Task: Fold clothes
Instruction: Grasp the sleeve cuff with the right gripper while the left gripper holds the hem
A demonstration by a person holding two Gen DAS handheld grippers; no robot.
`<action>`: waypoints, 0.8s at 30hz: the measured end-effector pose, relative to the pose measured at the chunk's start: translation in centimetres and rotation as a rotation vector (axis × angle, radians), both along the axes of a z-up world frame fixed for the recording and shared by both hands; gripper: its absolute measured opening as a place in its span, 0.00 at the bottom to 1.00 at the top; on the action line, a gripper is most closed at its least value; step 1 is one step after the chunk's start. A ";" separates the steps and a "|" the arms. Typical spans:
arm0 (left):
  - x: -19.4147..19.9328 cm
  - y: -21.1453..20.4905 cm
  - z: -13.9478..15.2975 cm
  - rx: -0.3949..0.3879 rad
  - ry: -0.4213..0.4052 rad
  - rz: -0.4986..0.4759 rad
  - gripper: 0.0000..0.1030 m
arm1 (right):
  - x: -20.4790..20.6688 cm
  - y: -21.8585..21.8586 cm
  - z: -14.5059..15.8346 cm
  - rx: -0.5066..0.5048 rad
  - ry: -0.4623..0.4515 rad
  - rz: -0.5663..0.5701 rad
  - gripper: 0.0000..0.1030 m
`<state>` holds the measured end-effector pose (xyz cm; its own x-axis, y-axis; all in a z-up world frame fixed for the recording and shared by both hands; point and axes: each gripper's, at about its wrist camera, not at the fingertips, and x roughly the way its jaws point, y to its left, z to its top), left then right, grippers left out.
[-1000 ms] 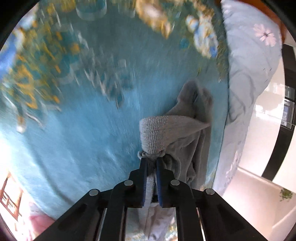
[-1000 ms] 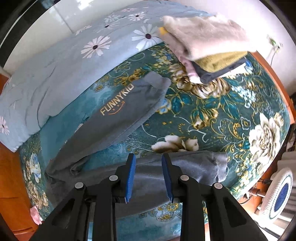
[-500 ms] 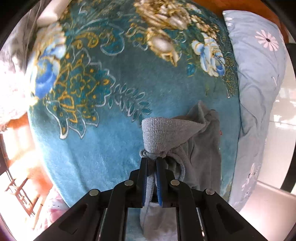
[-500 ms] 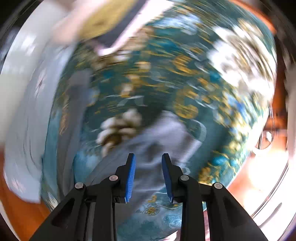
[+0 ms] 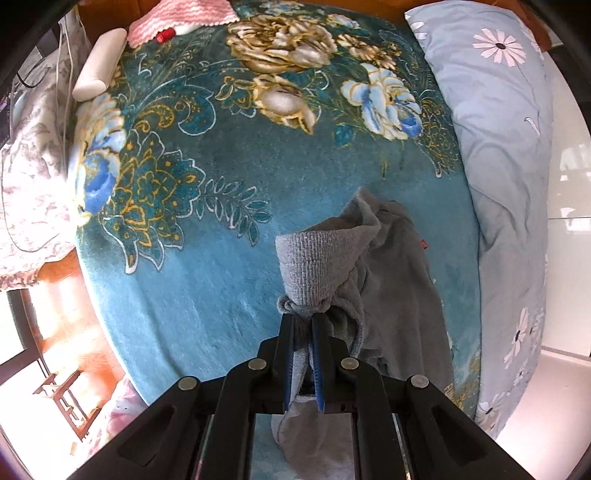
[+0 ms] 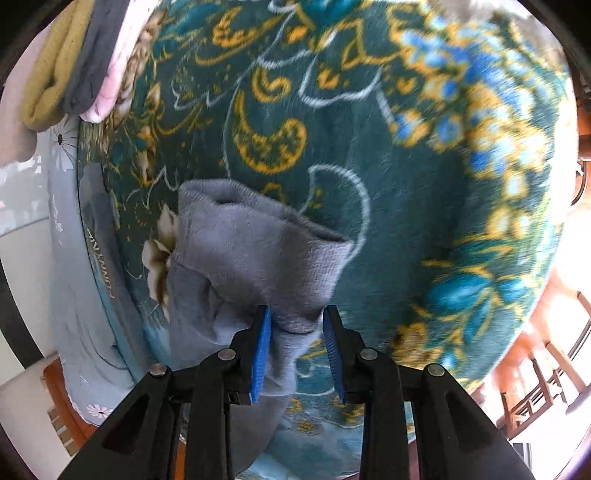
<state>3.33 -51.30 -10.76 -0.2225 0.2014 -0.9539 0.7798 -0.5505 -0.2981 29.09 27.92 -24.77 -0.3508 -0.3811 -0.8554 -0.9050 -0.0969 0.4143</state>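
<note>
Grey fleece trousers [image 5: 399,280] lie on a teal floral bedspread [image 5: 221,236]. My left gripper [image 5: 303,325] is shut on one ribbed cuff [image 5: 314,266] of them, holding it bunched above the bed. In the right wrist view my right gripper [image 6: 297,314] is open, its jaws on either side of the other leg's cuff [image 6: 266,251], which lies on the bedspread [image 6: 424,184]. The fabric sits between the blue pads without being pinched.
A light blue daisy quilt [image 5: 509,155] runs along the bed's right side. A white bolster [image 5: 98,70] and pink knit [image 5: 184,14] lie at the far edge. A stack of folded clothes [image 6: 74,66] sits at the upper left in the right wrist view.
The right gripper swung down from high above the bed to the trouser cuff, still open. The left gripper keeps its hold on its cuff; its view has steadied over the bed.
</note>
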 end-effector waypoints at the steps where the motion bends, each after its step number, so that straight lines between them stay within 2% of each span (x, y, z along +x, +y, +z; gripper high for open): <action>1: 0.0 0.2 0.3 -0.008 0.005 0.003 0.09 | -0.6 0.3 0.3 0.004 0.010 0.006 0.08; 5: -0.2 0.5 2.1 -0.033 0.058 0.042 0.09 | -3.9 2.0 2.6 0.042 0.067 0.056 0.05; 11: 1.5 -0.1 3.9 0.002 0.151 0.136 0.08 | -9.2 4.3 9.6 0.135 0.204 0.166 0.04; 13: 2.5 -0.9 3.5 0.017 0.144 0.173 0.06 | -10.2 4.7 11.6 0.163 0.224 0.201 0.04; 14: 2.8 -1.4 3.3 0.019 0.139 0.187 0.00 | -10.6 4.8 12.3 0.170 0.226 0.206 0.04; 19: 2.5 -3.9 2.3 0.036 0.129 0.219 0.00 | -14.8 4.1 14.4 0.202 0.215 0.240 0.04; 24: 0.5 -4.2 -0.8 0.019 0.029 0.118 0.01 | -18.6 1.3 15.4 0.243 0.172 0.282 0.04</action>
